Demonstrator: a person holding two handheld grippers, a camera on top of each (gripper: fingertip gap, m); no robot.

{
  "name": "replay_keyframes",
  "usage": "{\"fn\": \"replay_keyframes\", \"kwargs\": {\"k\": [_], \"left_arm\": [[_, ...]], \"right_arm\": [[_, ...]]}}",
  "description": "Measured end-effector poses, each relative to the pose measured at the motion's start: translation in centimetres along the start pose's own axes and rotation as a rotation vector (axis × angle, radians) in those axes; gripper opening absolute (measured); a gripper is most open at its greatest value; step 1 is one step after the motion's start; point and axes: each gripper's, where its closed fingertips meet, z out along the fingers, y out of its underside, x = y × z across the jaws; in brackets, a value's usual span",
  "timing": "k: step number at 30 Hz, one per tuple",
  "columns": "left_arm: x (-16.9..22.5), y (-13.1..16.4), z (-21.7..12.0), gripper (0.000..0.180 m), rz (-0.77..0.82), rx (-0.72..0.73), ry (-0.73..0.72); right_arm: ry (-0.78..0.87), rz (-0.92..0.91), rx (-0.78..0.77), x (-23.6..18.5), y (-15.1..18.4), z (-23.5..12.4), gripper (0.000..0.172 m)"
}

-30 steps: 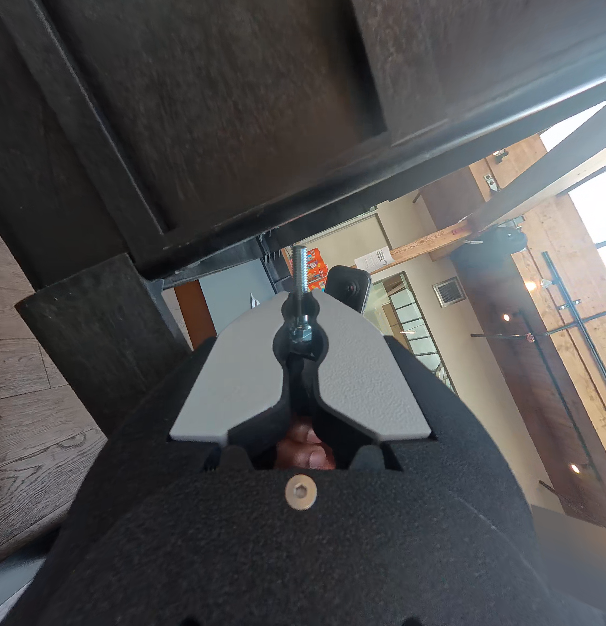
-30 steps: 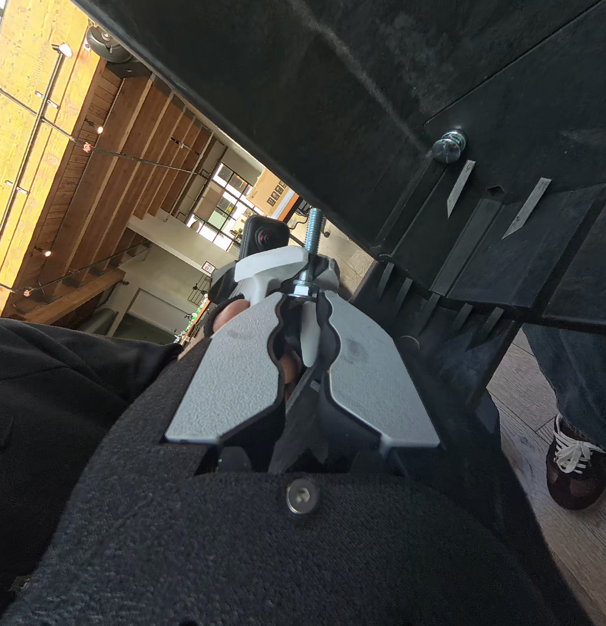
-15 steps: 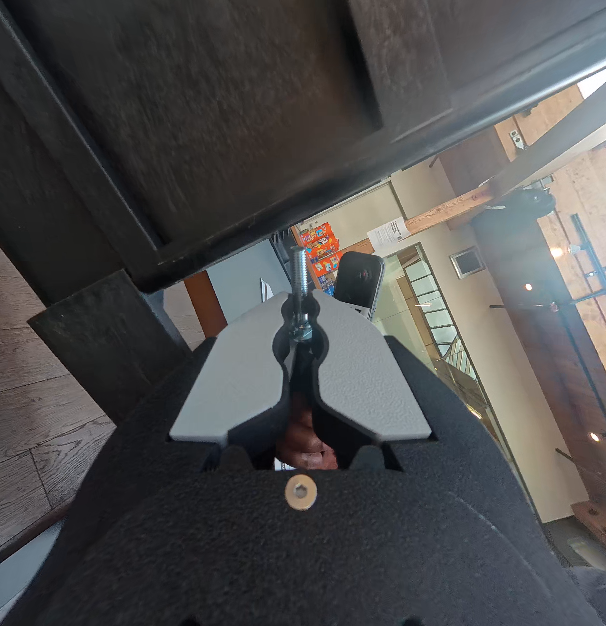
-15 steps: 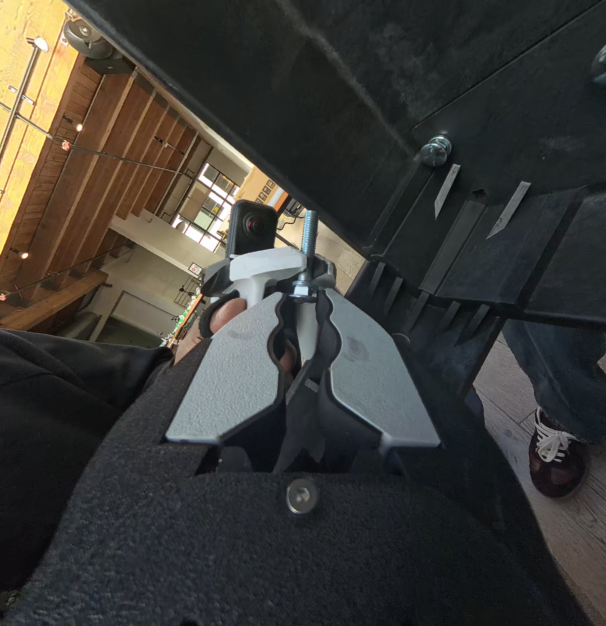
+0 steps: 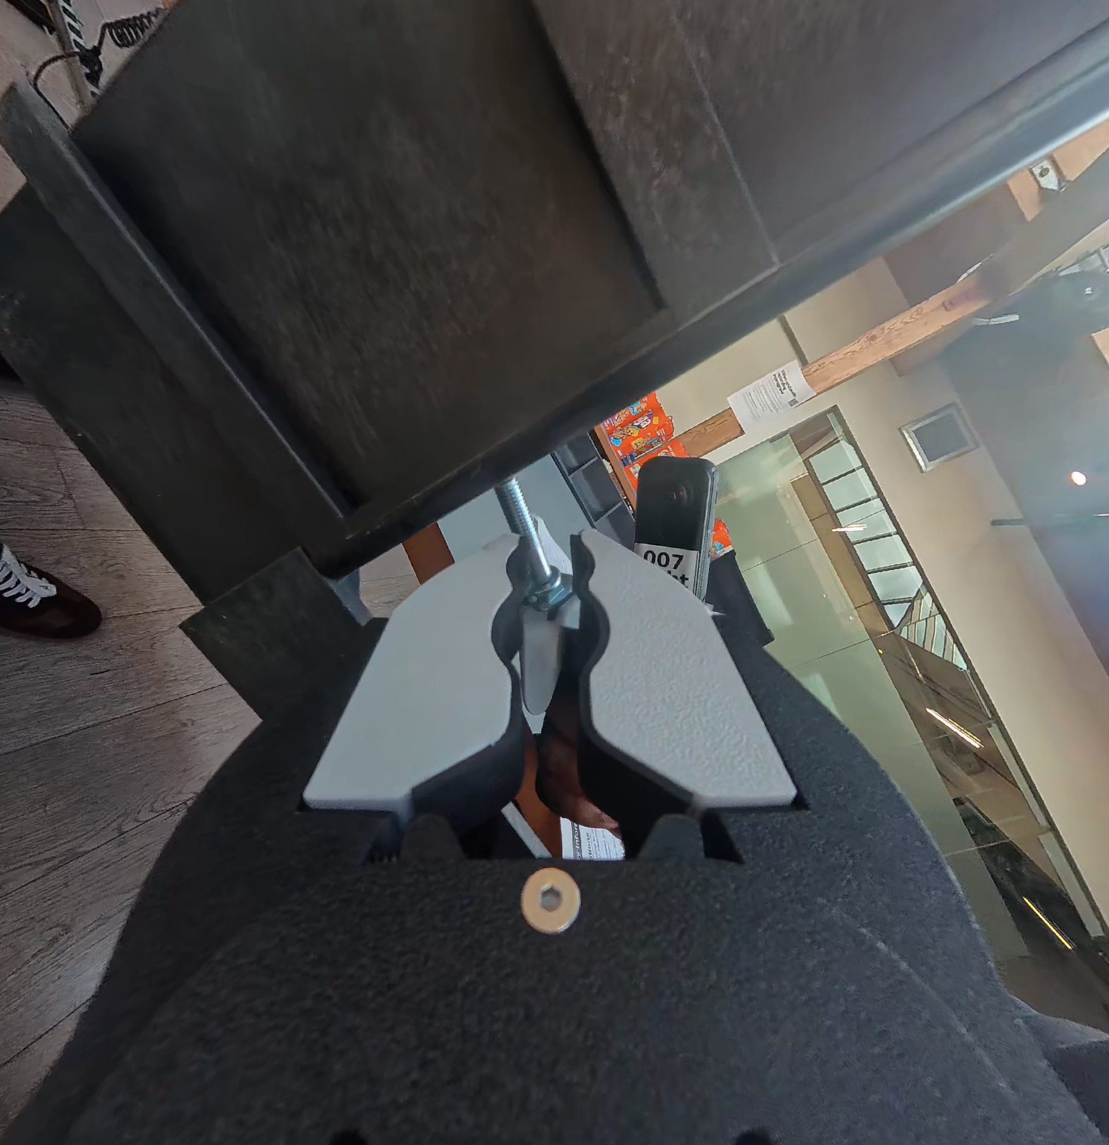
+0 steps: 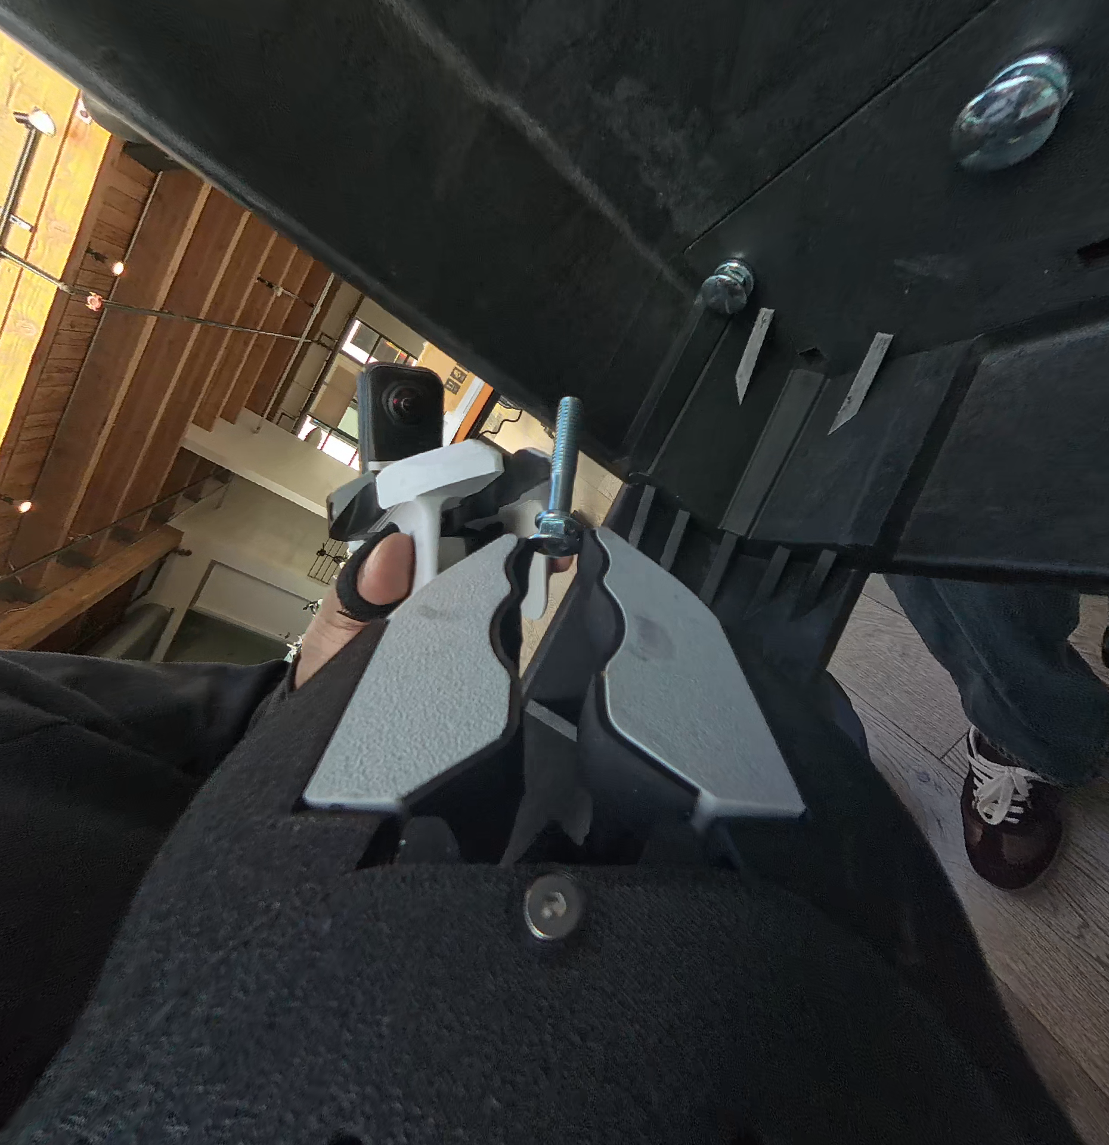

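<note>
A silver bolt [image 6: 563, 458] stands with its threaded end up towards the black underside of a piece of furniture [image 6: 539, 155]. My right gripper [image 6: 555, 542] is shut on the bolt's head. In the left wrist view the bolt [image 5: 527, 533] leans left between the tips of my left gripper [image 5: 549, 551], which is open: the shank lies by the left finger and there is a gap to the right finger. One grey finger of the right gripper [image 5: 539, 657] shows through that gap. The left gripper [image 6: 453, 489] faces me in the right wrist view, just left of the bolt.
The black panel and frame [image 5: 354, 248] hang close above both grippers. Two screw heads [image 6: 1010, 111] [image 6: 728, 285] sit in the panel. A person's shoe [image 6: 1010, 818] and trouser leg stand on the wooden floor [image 5: 75, 712]. A hand [image 6: 378, 576] holds the left gripper. My two grippers' fingertips are within a few centimetres of each other. My left gripper's tips are some 10 cm from the piece of furniture [image 6: 539, 155]. The left camera catches it too, in the left wrist view [image 5: 481, 67].
My left gripper's fingers have parted and let go of the bolt's shank. The bolt now leans left in the left wrist view. My right gripper keeps hold of the head.
</note>
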Motion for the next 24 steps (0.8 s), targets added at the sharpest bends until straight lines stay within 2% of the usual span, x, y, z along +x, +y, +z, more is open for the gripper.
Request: {"fn": "replay_keyframes", "kwargs": {"k": [5,15,24], "left_arm": [[0.2,-0.5,-1.3,0.012,0.054,0.013,-0.018],[0.7,-0.3,-3.8,0.010,0.095,0.029,-0.015],[0.9,-0.2,-4.4,0.008,0.107,0.041,-0.009]], "right_arm": [[0.086,0.000,-0.028,2.8,-0.4,0.5,0.016],[0.404,-0.184,-0.287,7.2,-1.3,2.7,0.015],[0.459,-0.199,-0.262,8.3,-1.4,3.6,0.015]]}}
